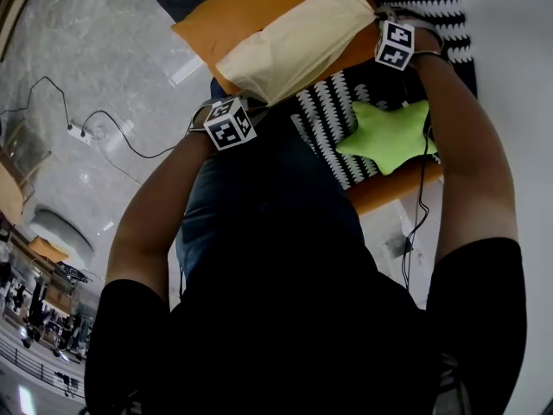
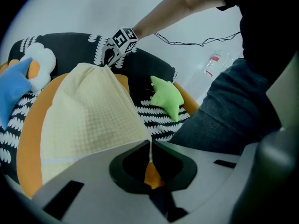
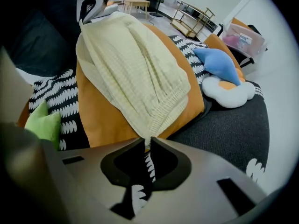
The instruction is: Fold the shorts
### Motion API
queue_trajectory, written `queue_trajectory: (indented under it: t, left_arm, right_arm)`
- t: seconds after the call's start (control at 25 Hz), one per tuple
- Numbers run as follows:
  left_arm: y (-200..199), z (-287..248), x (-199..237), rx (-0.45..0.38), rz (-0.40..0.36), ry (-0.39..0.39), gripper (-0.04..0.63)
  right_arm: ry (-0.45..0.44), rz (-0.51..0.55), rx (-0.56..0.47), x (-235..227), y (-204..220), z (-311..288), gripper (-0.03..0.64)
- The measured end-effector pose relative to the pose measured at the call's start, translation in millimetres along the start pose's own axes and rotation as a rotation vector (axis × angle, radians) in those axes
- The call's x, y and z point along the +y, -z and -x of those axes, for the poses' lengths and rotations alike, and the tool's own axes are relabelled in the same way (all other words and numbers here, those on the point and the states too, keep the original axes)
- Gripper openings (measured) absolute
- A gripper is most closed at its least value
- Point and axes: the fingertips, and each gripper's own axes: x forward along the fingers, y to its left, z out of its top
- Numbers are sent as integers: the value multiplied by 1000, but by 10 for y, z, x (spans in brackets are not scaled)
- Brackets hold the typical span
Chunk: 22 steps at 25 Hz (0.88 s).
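Observation:
Pale yellow shorts [image 1: 294,41] lie spread over an orange cushion [image 1: 220,11] on a black-and-white patterned sofa [image 1: 324,115]. My left gripper [image 2: 150,143] is shut on one corner of the shorts [image 2: 88,120], at the hem end. My right gripper [image 3: 150,141] is shut on the ribbed waistband corner of the shorts [image 3: 135,69]. In the head view the left gripper [image 1: 249,102] is at the near left end of the cloth and the right gripper [image 1: 378,15] at the far right end. The fabric is stretched between them.
A green star cushion [image 1: 389,132] lies on the sofa to the right of the shorts. A blue star cushion [image 3: 217,62] and a white cloud cushion [image 3: 229,90] sit beyond the orange cushion [image 3: 103,111]. A plastic bottle [image 2: 212,66] and cables [image 1: 104,124] lie on the floor.

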Motion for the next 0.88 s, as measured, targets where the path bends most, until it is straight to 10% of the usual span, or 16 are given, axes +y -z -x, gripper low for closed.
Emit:
queue_trajectory:
  t: [0.6, 0.88]
  left_arm:
    - [44, -213, -30, 49, 30, 18, 32]
    - [86, -144, -125, 37, 88, 68, 161]
  right_arm:
    - [76, -217, -11, 73, -3, -16, 44]
    - [46, -411, -80, 90, 17, 95, 116]
